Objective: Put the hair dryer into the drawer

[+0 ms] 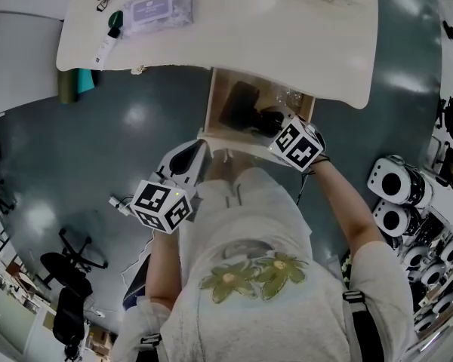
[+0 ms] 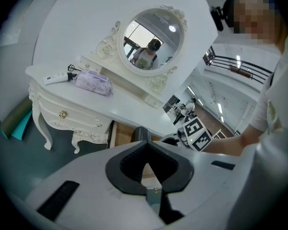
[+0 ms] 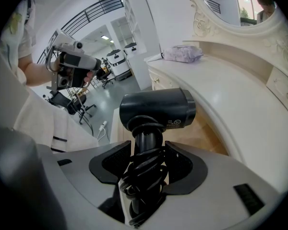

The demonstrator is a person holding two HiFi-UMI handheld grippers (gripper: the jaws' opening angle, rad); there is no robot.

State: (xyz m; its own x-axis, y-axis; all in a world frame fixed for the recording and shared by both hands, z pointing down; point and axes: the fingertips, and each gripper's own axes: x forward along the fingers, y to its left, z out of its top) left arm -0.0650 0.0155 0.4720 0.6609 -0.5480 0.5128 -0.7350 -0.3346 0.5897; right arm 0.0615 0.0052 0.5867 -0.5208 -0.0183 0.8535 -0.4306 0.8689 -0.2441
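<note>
We are looking steeply down on a white desk (image 1: 287, 36) whose drawer (image 1: 215, 100) is standing open toward the person, showing its pale wooden inside. A black hair dryer (image 3: 156, 109) is showing as a dark shape within the drawer's outline, filling much of its left and middle. In the right gripper view, bare wood is showing beside and beyond it.

The right gripper (image 3: 148, 150) is clamping the hair dryer by its handle, with one jaw pressing on each side. The black cord is wound in loops round the handle, between the pads. The hair dryer is standing handle down and barrel up in this grip, over the drawer's floor, and we cannot tell whether it is touching the wood. Its barrel is short, round and matt black, and it is lying crosswise to the jaws. Small white marks are printed on its side near one end.

The left gripper (image 2: 146, 150) is hanging near the drawer's front left corner, outside it. Its jaws are closed tip to tip with nothing between them, and they are pointing toward the desk.

On the desk top, well to the left of the drawer, a lilac pouch (image 1: 158, 10) is lying. A white tube with a dark end (image 1: 109, 36) is lying just beside it. An oval mirror (image 2: 151, 40) in a carved white frame is standing at the back of the desk.
</note>
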